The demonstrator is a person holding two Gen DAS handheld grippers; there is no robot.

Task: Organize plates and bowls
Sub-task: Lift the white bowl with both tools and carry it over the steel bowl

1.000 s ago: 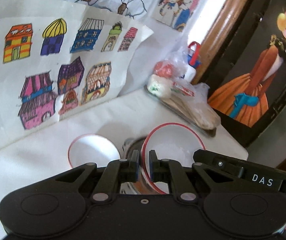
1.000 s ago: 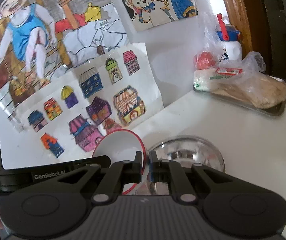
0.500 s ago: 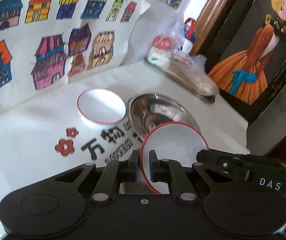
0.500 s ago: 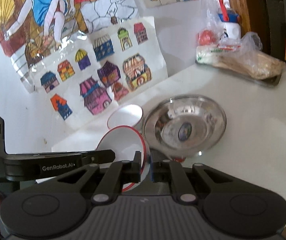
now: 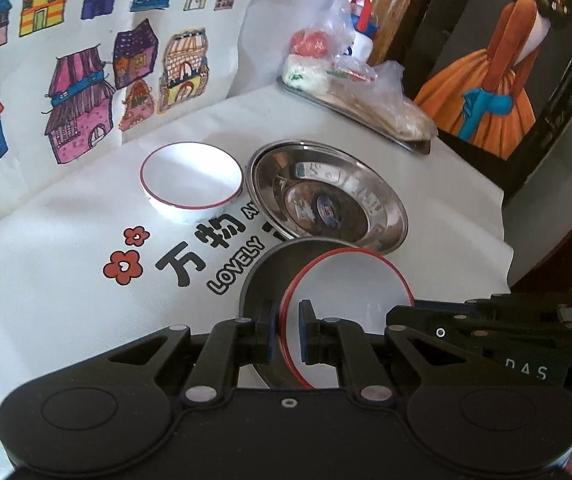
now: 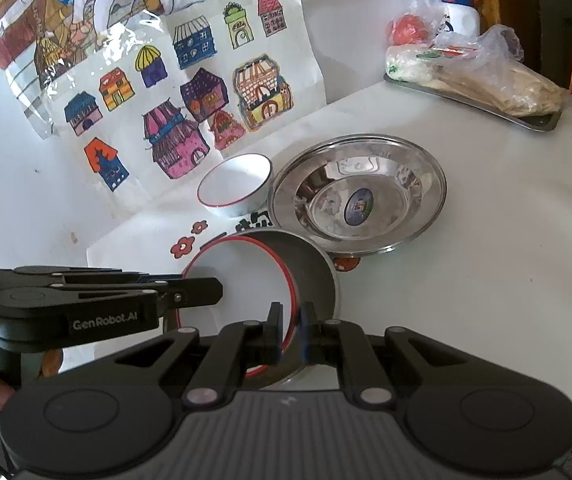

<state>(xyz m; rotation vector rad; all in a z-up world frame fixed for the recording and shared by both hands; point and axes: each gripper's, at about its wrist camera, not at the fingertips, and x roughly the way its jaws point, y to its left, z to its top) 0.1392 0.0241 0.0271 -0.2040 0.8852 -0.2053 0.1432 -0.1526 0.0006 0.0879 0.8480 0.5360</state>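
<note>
I hold one white bowl with a red rim (image 5: 350, 292) (image 6: 238, 268) with both grippers, low over the printed cloth. My left gripper (image 5: 288, 320) (image 6: 206, 292) is shut on its left rim. My right gripper (image 6: 290, 320) (image 5: 394, 316) is shut on its right rim. A round dark grey patch lies under the bowl; I cannot tell if it is shadow or a dish. Beyond it stand a smaller white red-rimmed bowl (image 5: 192, 178) (image 6: 234, 180) and, touching its right side, a wide steel bowl (image 5: 366, 192) (image 6: 406, 184), both empty.
A metal tray (image 5: 418, 146) (image 6: 534, 122) with bagged food sits at the back right, near the table's corner. Sheets with house drawings (image 5: 86, 60) (image 6: 206, 92) lean at the back. A dark framed painting (image 5: 498, 60) stands past the right edge of the table.
Both grippers came down and back with the red-rimmed bowl. It was over the steel bowl and now hangs in front of it, close to the cloth. Both grips stayed shut.
</note>
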